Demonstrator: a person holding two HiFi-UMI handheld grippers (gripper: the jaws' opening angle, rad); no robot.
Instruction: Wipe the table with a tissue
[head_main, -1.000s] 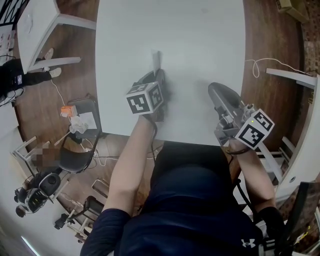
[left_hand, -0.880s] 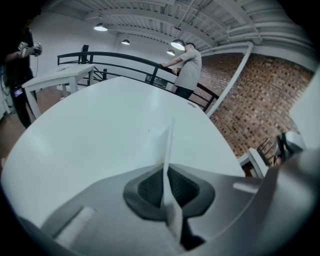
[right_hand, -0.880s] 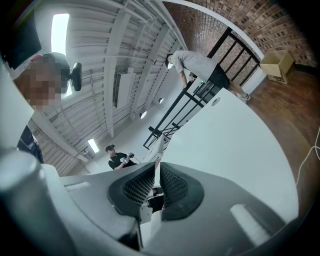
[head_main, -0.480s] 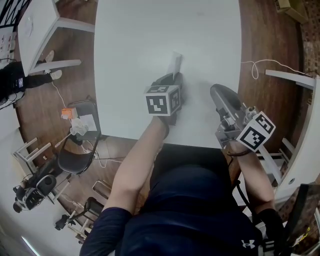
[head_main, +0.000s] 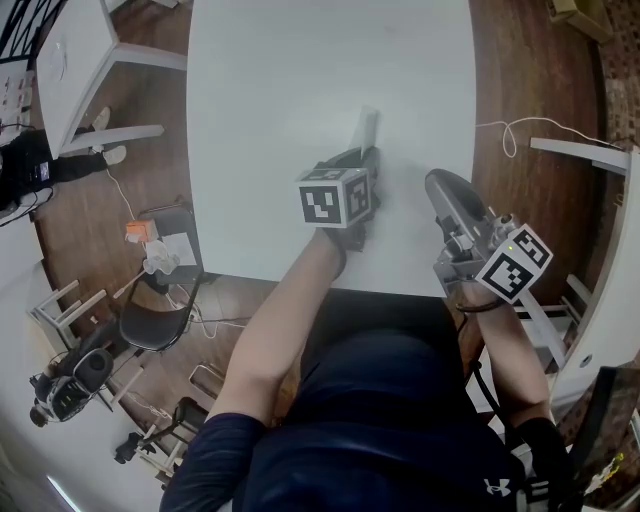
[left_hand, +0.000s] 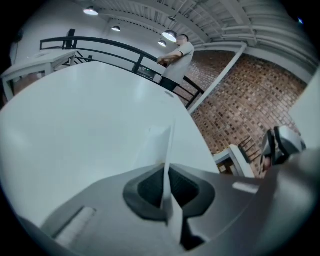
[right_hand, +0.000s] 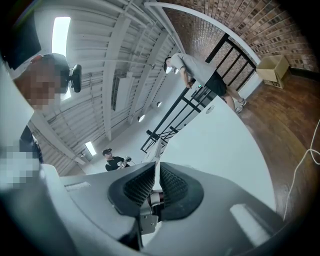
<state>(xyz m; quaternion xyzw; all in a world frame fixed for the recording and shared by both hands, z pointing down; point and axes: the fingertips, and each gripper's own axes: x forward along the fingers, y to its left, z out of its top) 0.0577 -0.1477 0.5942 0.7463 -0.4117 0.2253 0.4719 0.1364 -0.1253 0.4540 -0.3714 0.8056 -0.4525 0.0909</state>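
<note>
I count two tools: my left tool (head_main: 360, 158) and my right tool (head_main: 435, 182). Each carries one marker cube, so there are two marker cubes (head_main: 335, 197). There is one tissue (head_main: 366, 128) and one worktop (head_main: 300, 80). On the floor I count one black chair (head_main: 150, 320), one white cable (head_main: 520, 130) and one cardboard box (head_main: 575, 15). In the right gripper view I count two people (right_hand: 200, 70) standing farther off.
</note>
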